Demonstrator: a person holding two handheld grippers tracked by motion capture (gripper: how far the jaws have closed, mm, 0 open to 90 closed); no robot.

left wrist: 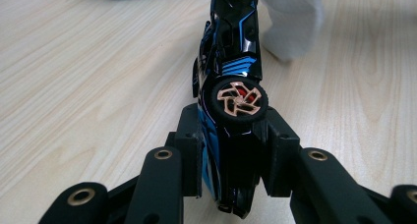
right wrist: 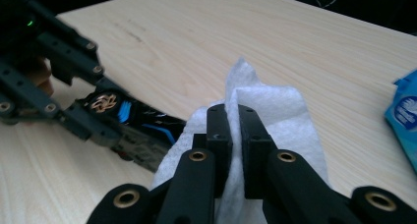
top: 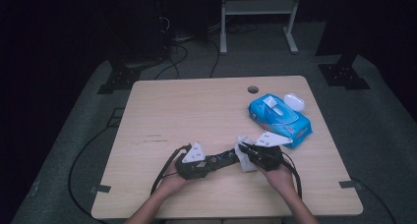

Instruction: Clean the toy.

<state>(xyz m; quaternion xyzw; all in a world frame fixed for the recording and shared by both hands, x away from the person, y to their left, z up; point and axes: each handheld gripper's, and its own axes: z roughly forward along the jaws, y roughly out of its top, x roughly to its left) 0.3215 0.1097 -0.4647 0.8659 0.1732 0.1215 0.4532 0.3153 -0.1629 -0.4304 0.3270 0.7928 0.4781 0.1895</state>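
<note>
A black and blue toy car (left wrist: 231, 76) with copper-coloured wheels lies on its side, and my left gripper (left wrist: 231, 150) is shut on its near end. In the high view the toy car (top: 222, 159) stretches between my left gripper (top: 209, 162) and my right gripper (top: 246, 153). My right gripper (right wrist: 235, 135) is shut on a white wipe (right wrist: 280, 116), which rests against the far end of the toy car (right wrist: 133, 126). The wipe (top: 244, 155) covers the car's right end, and the white wipe (left wrist: 292, 17) shows beyond the car in the left gripper view.
A blue pack of wipes (top: 278, 120) with its white lid flipped open lies at the right rear of the wooden table (top: 196, 111). A cable hole (top: 253, 90) is near the table's far edge. Cables trail off the near side.
</note>
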